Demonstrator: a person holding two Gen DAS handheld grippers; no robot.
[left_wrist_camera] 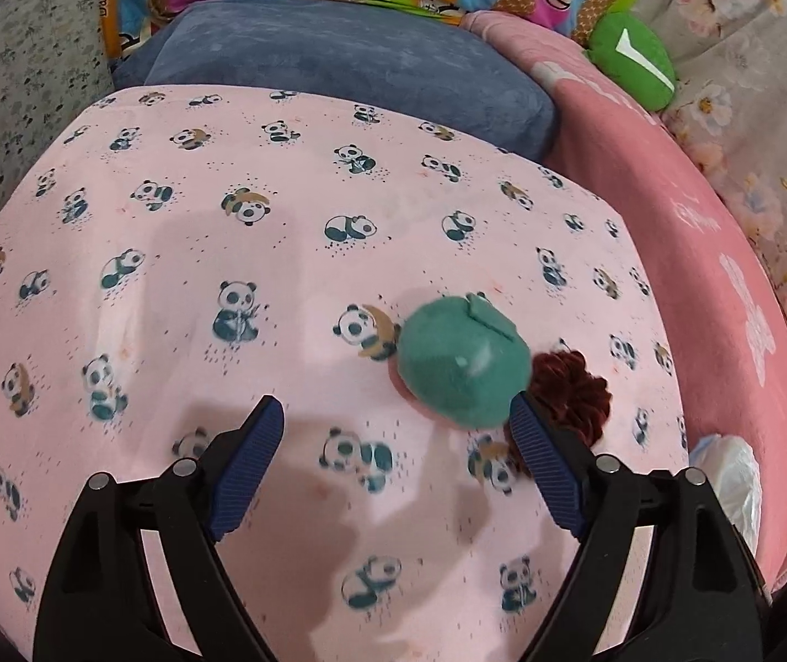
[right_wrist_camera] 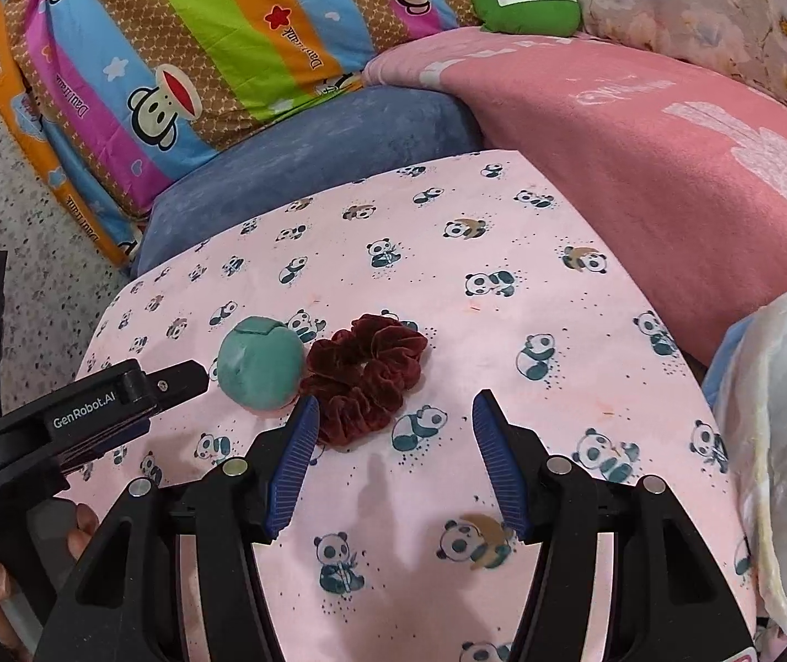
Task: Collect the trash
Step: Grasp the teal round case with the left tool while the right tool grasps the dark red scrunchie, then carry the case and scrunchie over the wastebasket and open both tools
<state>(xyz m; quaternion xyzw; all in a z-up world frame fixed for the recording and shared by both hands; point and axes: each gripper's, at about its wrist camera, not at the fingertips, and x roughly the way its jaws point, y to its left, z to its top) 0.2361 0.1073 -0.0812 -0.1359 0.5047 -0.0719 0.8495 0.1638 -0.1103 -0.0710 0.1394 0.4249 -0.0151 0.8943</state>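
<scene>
A teal felt ball (left_wrist_camera: 462, 364) with a small flap lies on the pink panda-print sheet (left_wrist_camera: 228, 287). A dark red velvet scrunchie (left_wrist_camera: 575, 391) lies touching its right side. My left gripper (left_wrist_camera: 396, 414) is open, just short of the ball, its right finger beside the ball's near edge. In the right wrist view the ball (right_wrist_camera: 260, 363) and scrunchie (right_wrist_camera: 365, 378) lie side by side. My right gripper (right_wrist_camera: 393, 405) is open and empty, its left fingertip at the scrunchie's near edge. The left gripper's body (right_wrist_camera: 90, 414) shows at the left.
A white plastic bag (right_wrist_camera: 779, 441) lies at the sheet's right edge; it also shows in the left wrist view (left_wrist_camera: 732, 474). A blue cushion (left_wrist_camera: 349, 60), a striped monkey-print quilt (right_wrist_camera: 200, 55), a pink blanket (right_wrist_camera: 641, 165) and a green plush (right_wrist_camera: 525, 0) lie behind.
</scene>
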